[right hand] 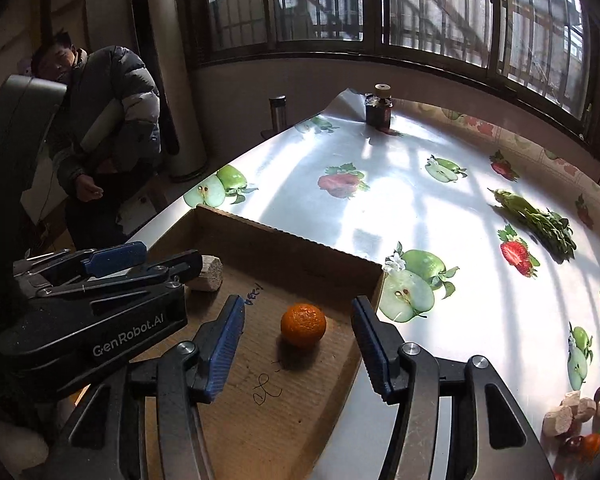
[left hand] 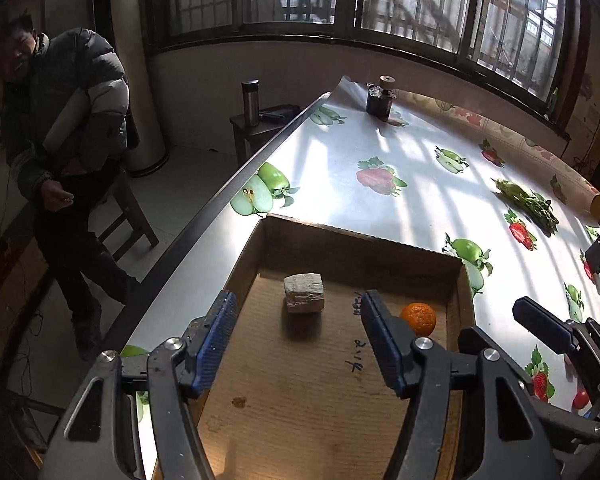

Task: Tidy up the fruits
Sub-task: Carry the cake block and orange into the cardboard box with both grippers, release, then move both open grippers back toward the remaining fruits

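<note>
A shallow cardboard box (left hand: 360,240) (right hand: 284,236) lies on the fruit-print tablecloth. Inside it rest a pale beige block (left hand: 303,294) (right hand: 206,274) and an orange mandarin (left hand: 419,318) (right hand: 303,325). My left gripper (left hand: 299,304) hovers open over the box, the block lying just beyond its blue pads, untouched. My right gripper (right hand: 298,308) is open too, with the mandarin on the box floor between its fingers and clear of both pads. Each gripper shows in the other's view: the right gripper (left hand: 548,324) and the left gripper (right hand: 140,258).
Leafy greens (left hand: 528,204) (right hand: 540,224) lie on the table to the right. A dark jar (left hand: 380,100) (right hand: 379,110) stands at the far end. Small fruits and pale chunks (right hand: 572,412) sit at the lower right. A person (left hand: 72,120) sits left of the table edge.
</note>
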